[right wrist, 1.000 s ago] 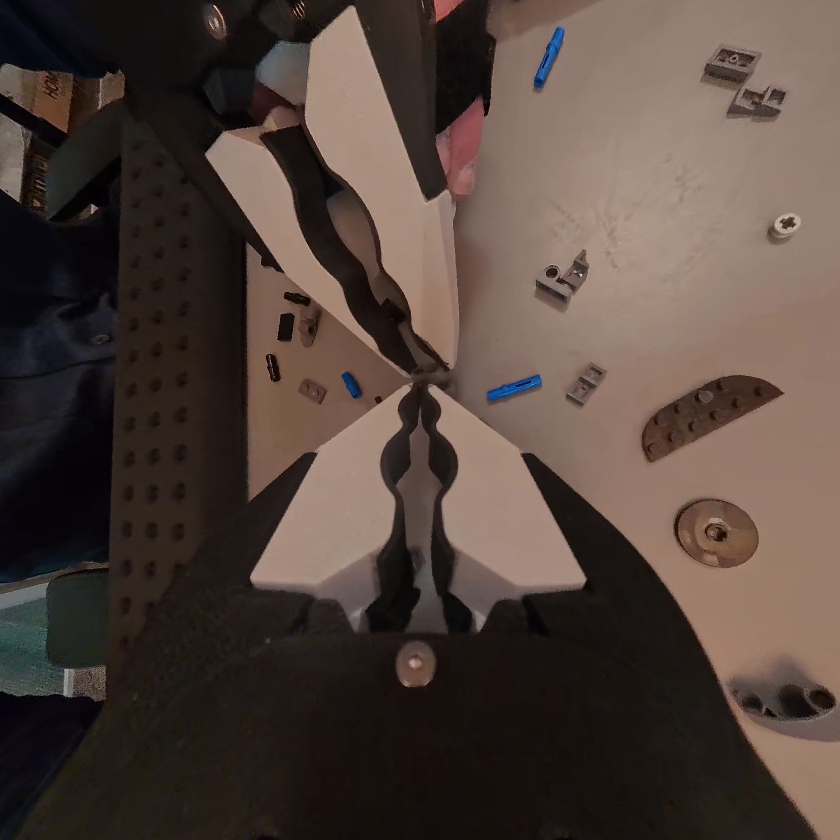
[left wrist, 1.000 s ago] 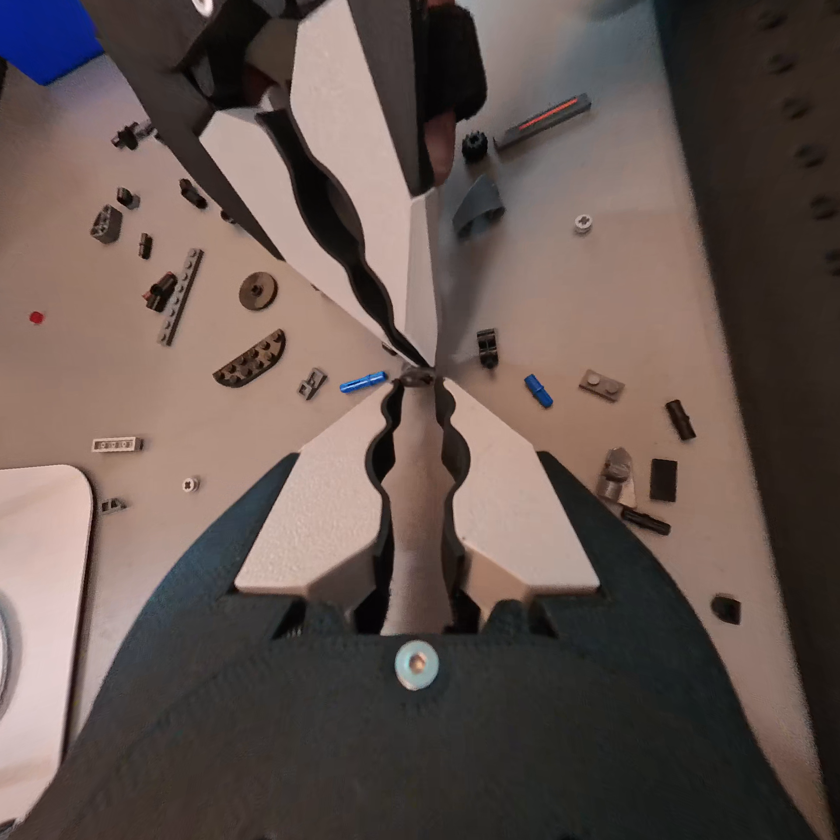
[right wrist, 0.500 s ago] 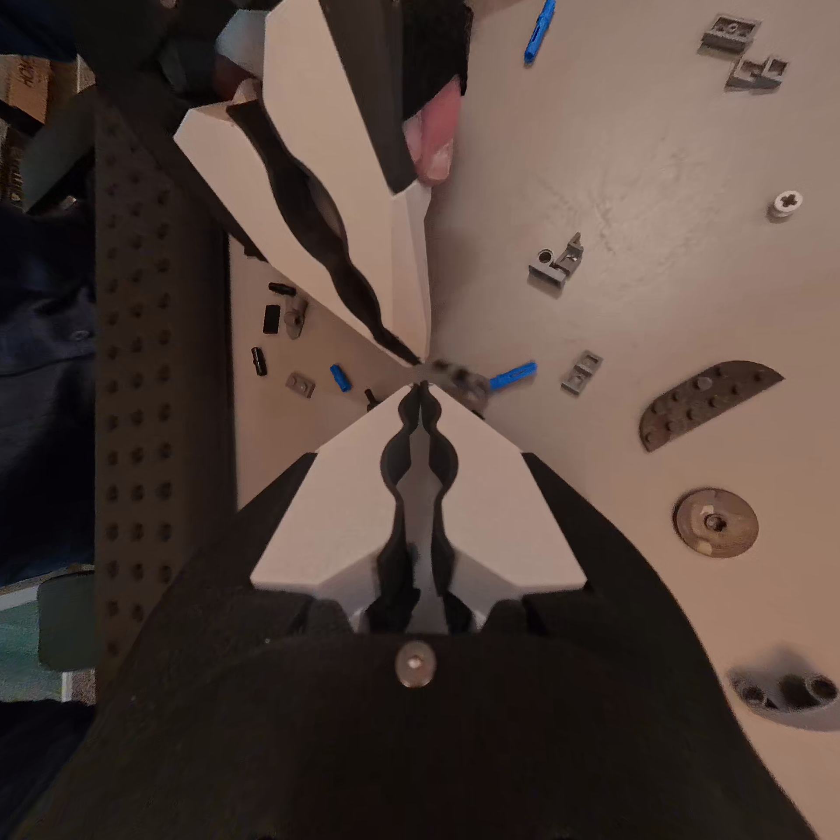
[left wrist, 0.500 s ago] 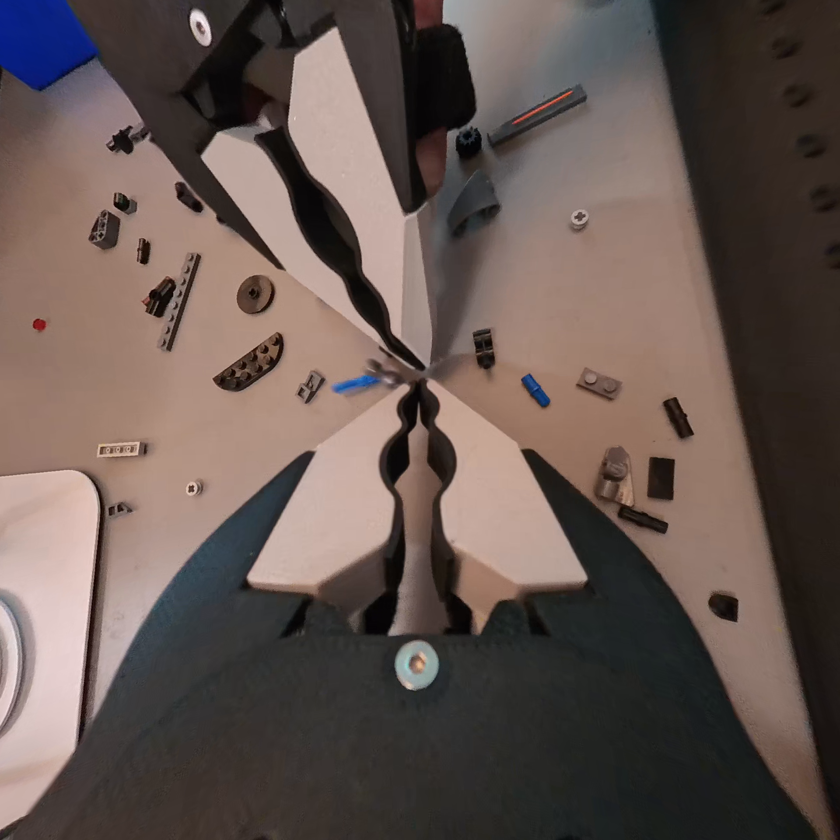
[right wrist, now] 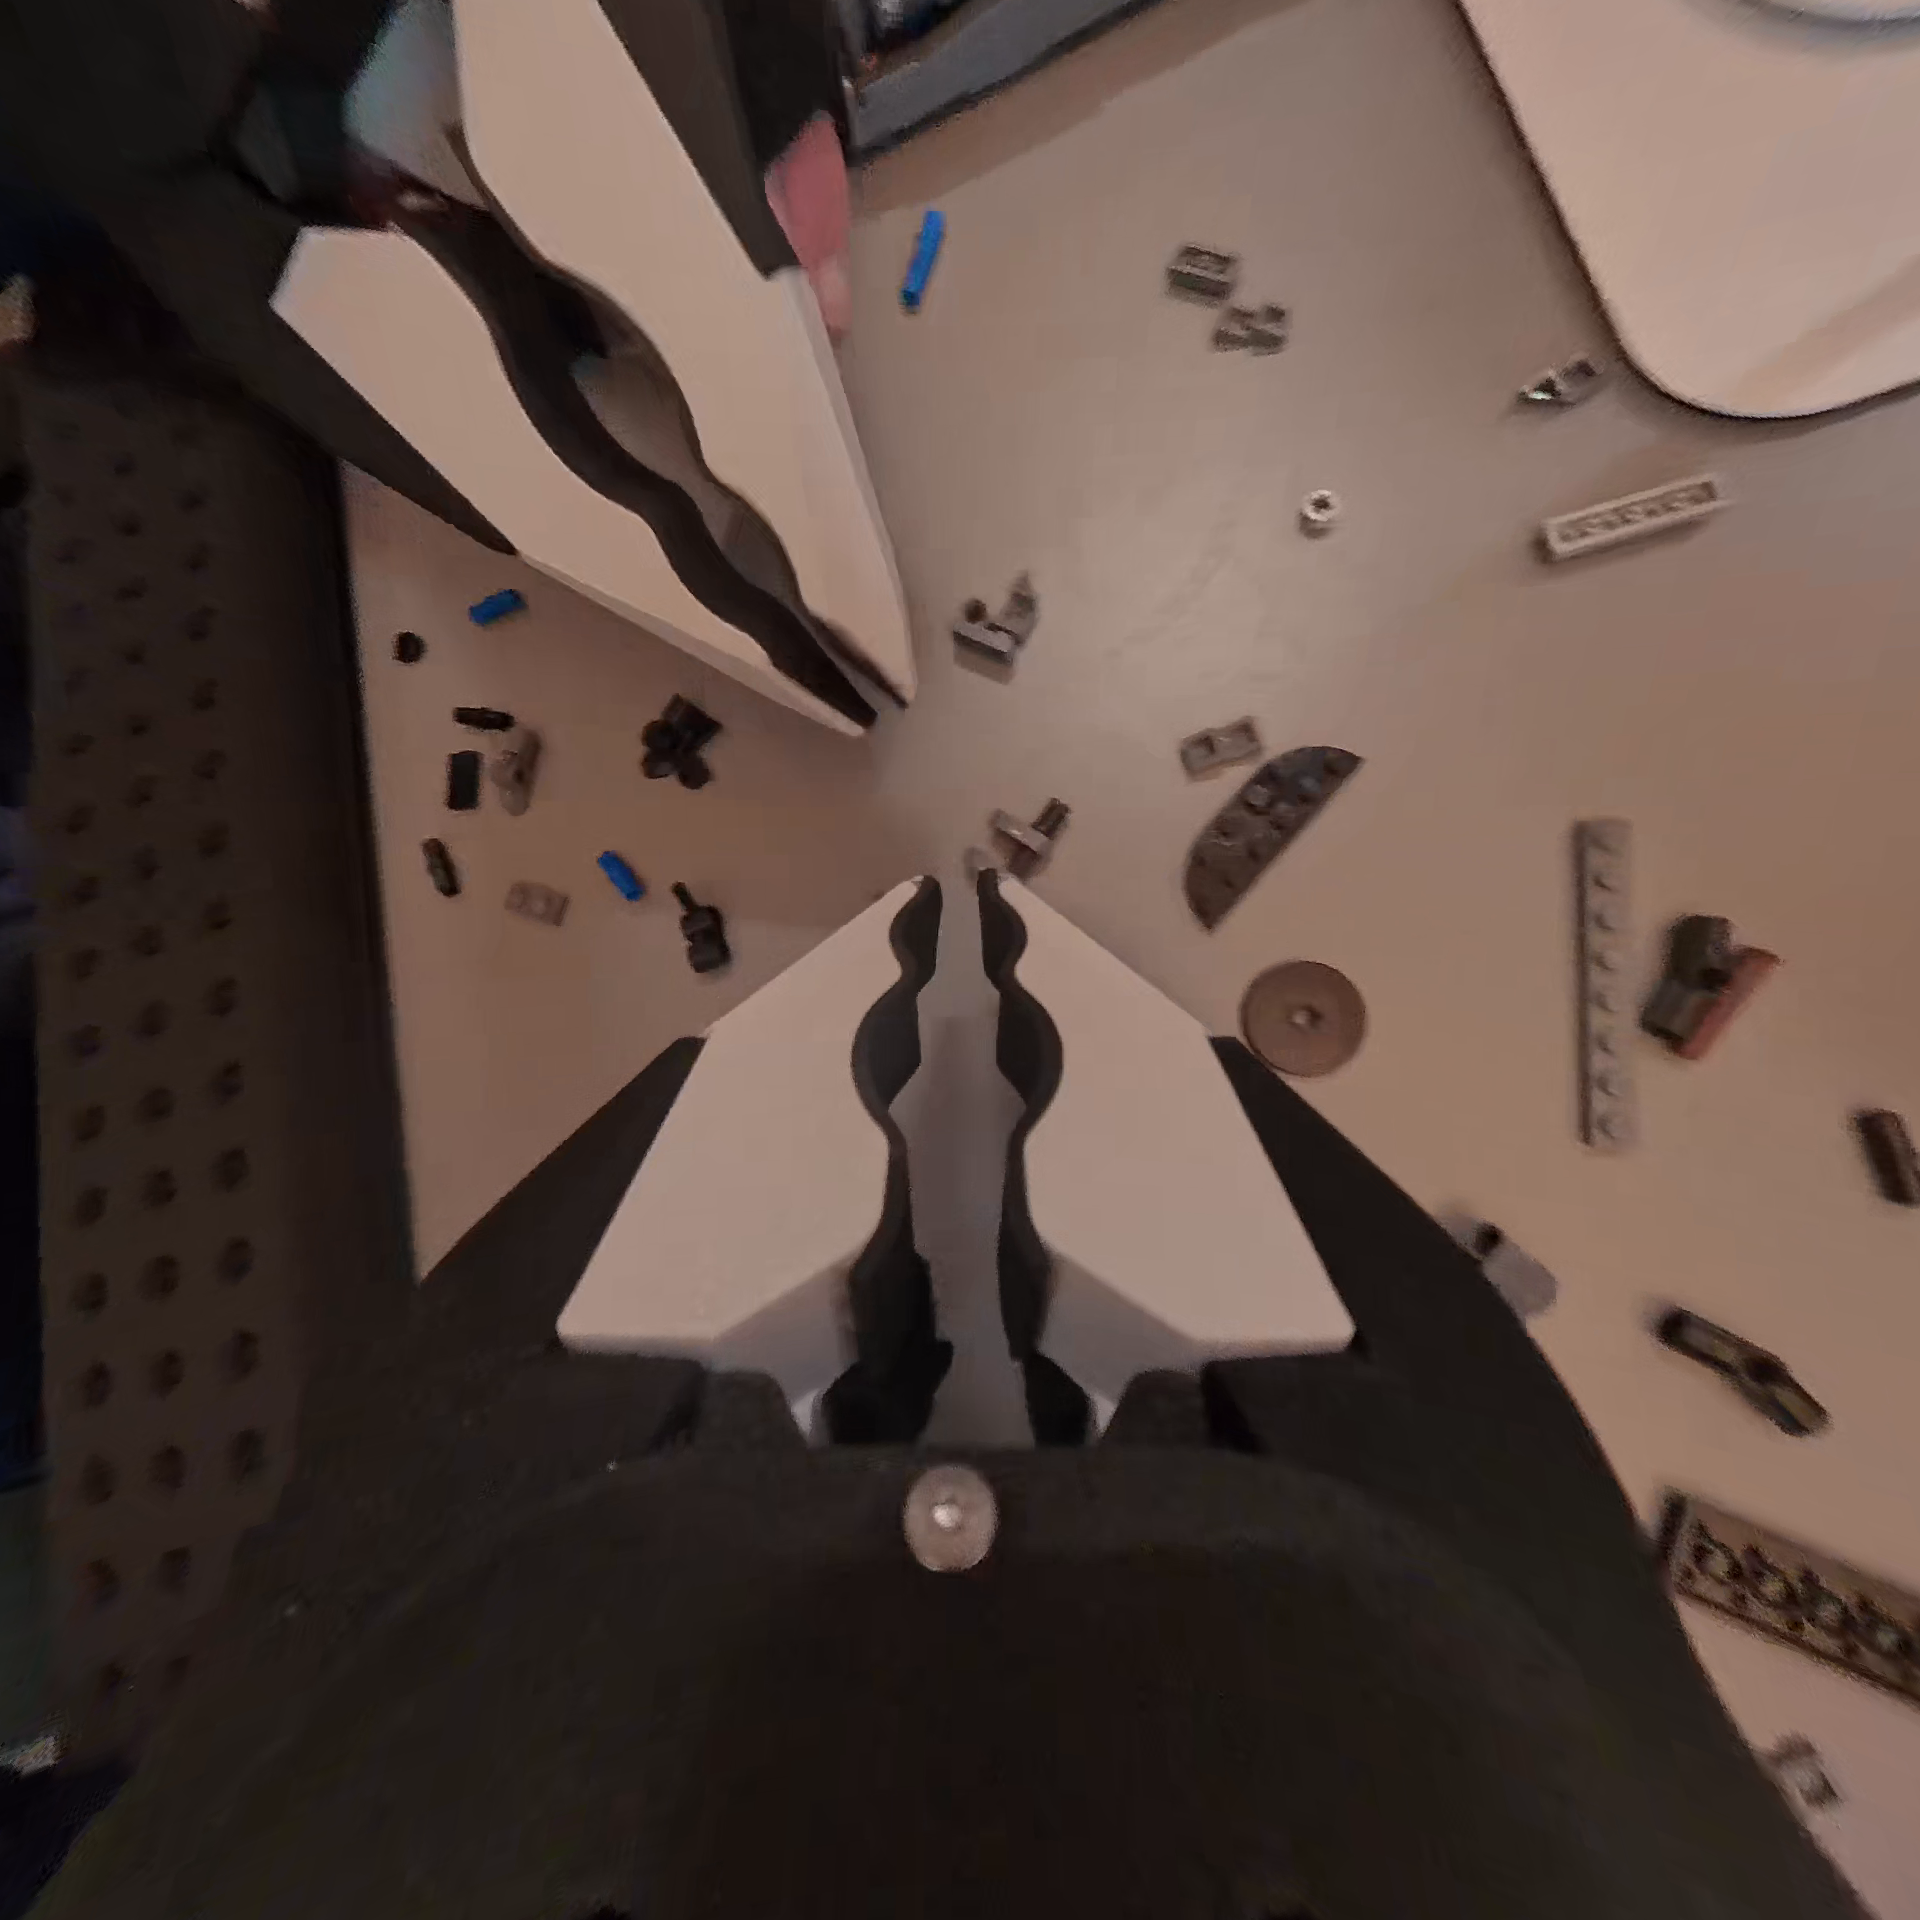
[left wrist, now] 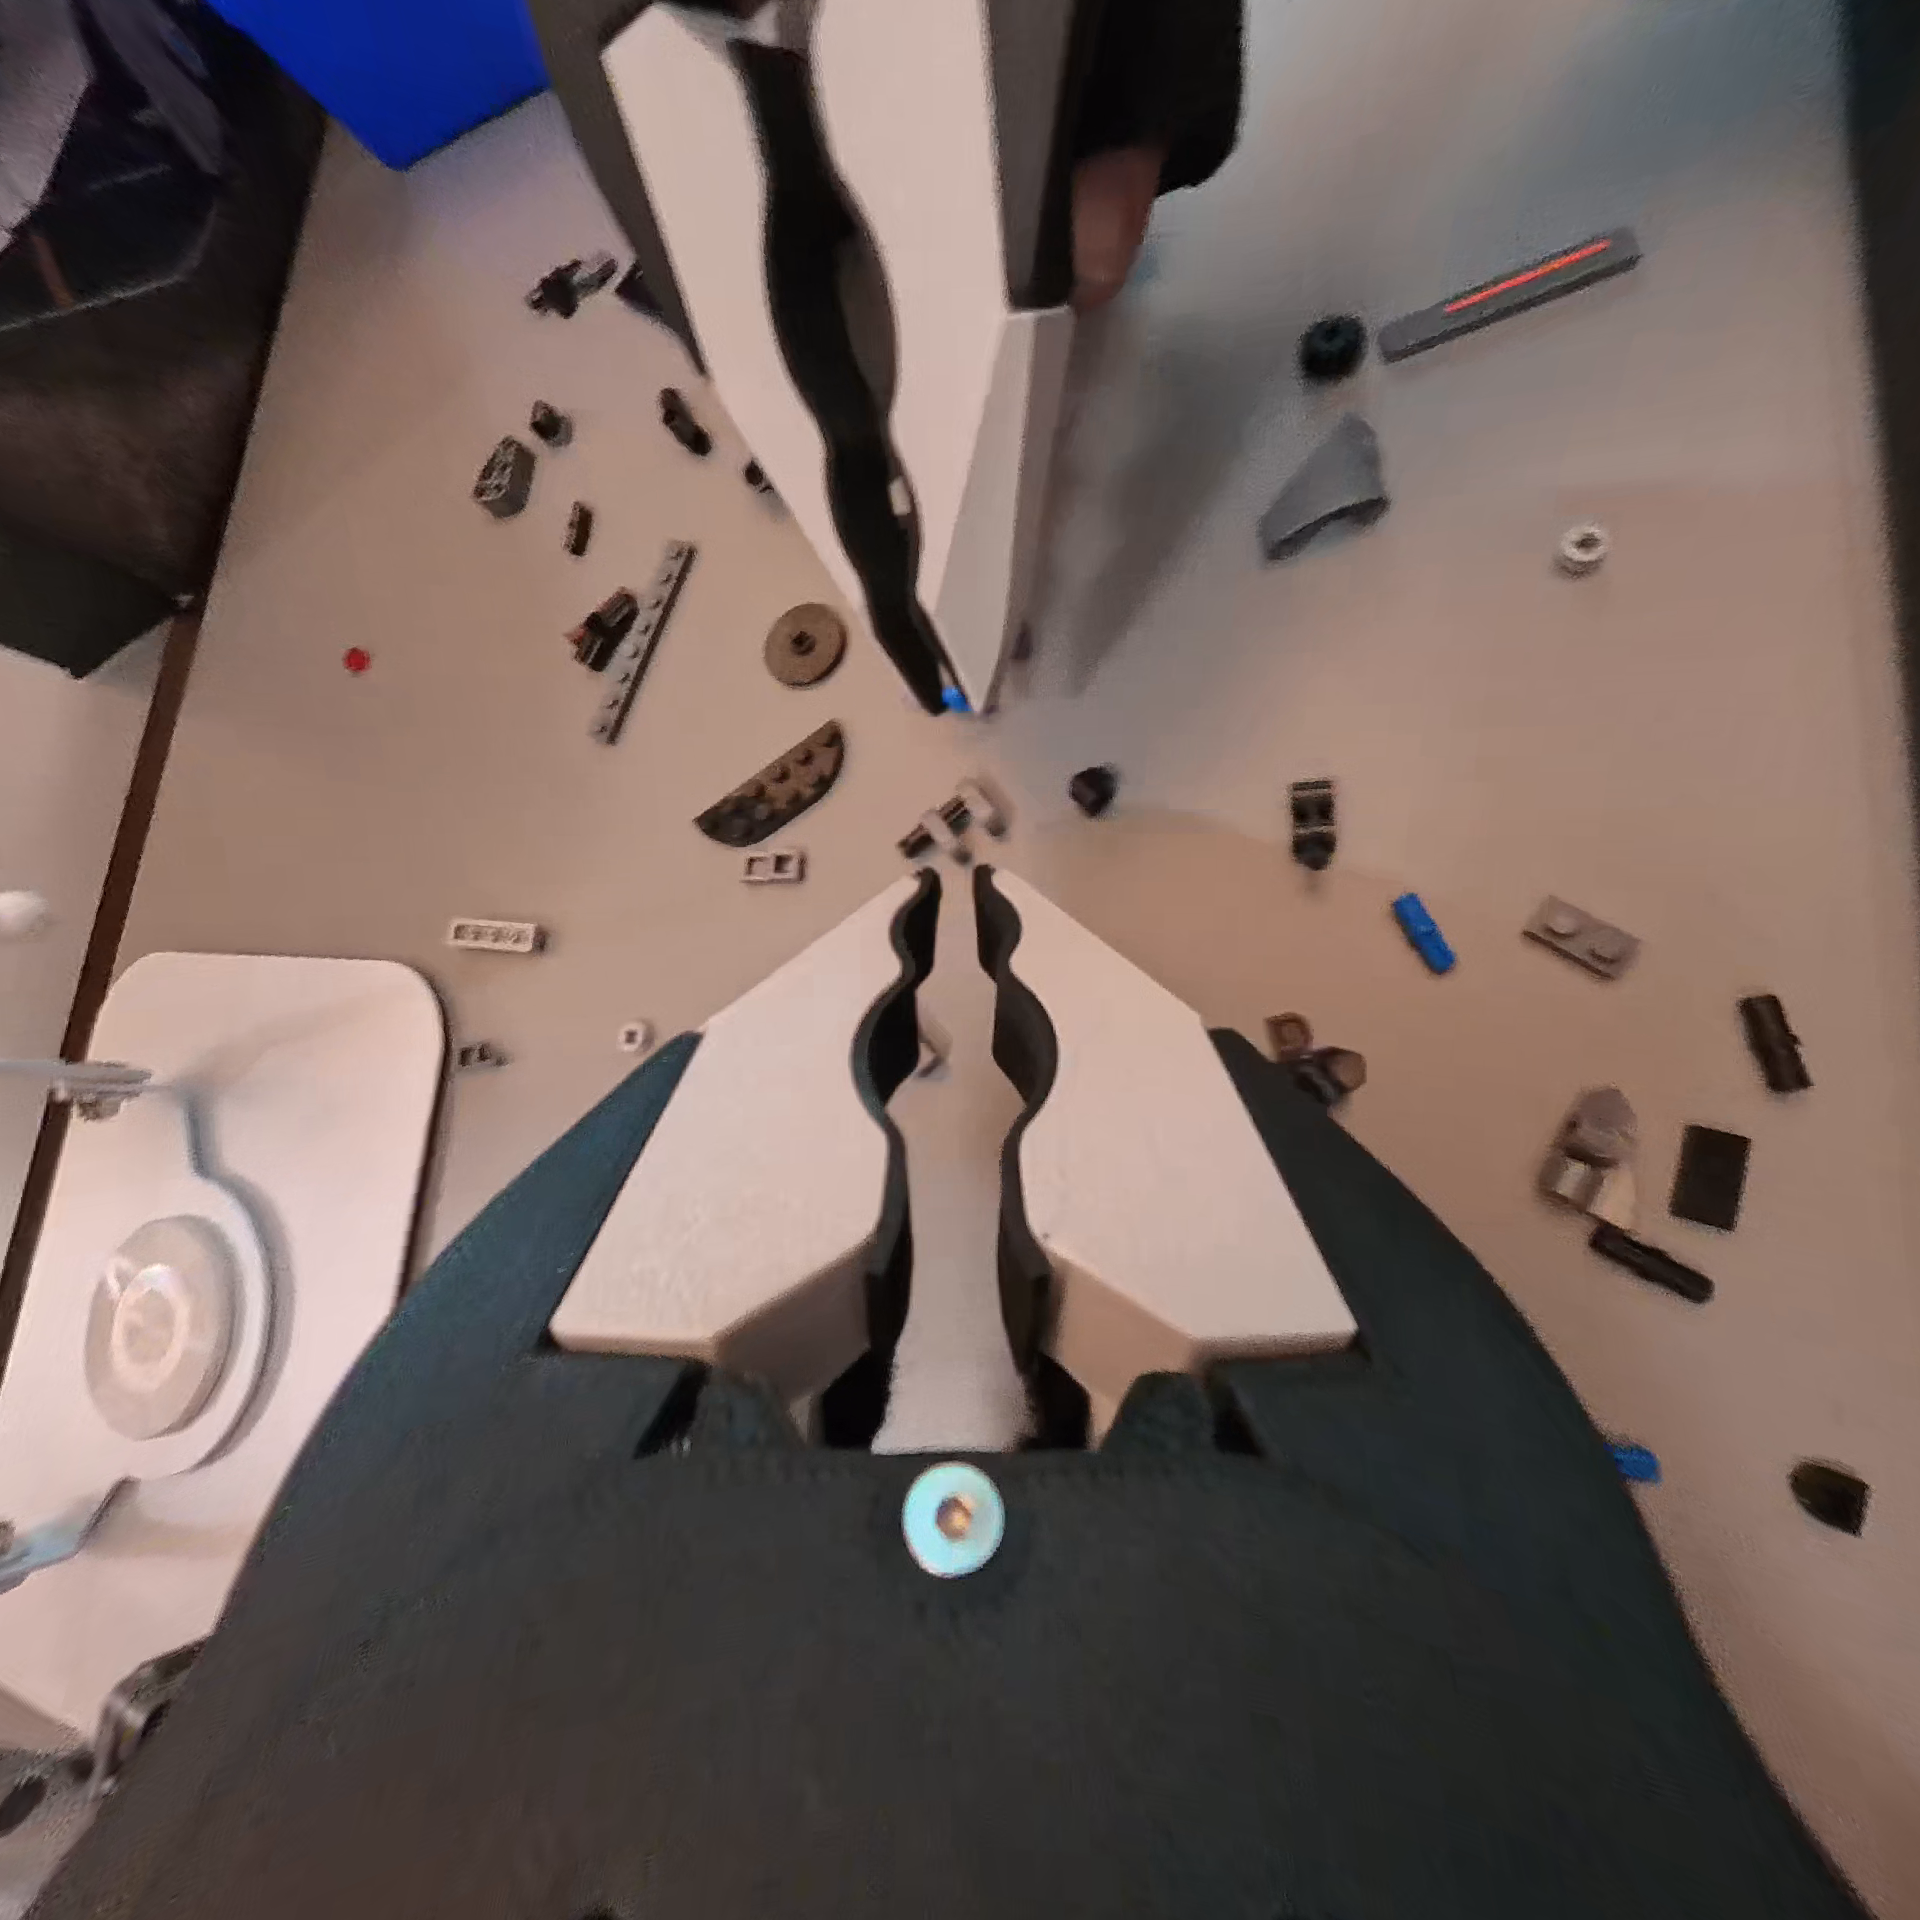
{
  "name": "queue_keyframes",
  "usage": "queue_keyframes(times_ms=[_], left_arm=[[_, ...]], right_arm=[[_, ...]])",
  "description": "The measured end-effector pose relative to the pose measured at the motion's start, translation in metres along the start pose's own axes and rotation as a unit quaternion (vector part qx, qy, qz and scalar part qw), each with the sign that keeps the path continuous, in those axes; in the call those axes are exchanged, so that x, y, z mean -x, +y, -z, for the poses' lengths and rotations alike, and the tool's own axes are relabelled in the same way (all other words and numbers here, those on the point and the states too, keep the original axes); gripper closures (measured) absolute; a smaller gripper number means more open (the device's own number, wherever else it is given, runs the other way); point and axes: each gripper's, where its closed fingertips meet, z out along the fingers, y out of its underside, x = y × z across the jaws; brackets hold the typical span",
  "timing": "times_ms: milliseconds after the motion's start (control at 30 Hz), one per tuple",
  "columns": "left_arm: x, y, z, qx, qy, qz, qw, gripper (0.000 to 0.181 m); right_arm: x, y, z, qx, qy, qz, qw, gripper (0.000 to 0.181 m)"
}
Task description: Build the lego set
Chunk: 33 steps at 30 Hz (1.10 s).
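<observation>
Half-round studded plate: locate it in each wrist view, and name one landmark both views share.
Left wrist view: the half-round plate lies on the table left of centre.
Right wrist view: the half-round plate lies right of centre, standing more steeply in the picture.
Shared landmark: the dark round disc, apart from the plate but close to it, above it in the left wrist view and below it in the right wrist view.
</observation>
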Motion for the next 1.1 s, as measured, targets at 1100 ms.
queue_keyframes(times_ms=[1100], left_arm=[[-0.006, 0.016, -0.033, 0.062, 0.062, 0.050, 0.995, 0.163]], right_arm=[[0.000, 0.016, -0.031, 0.076, 0.019, 0.059, 0.995, 0.180]])
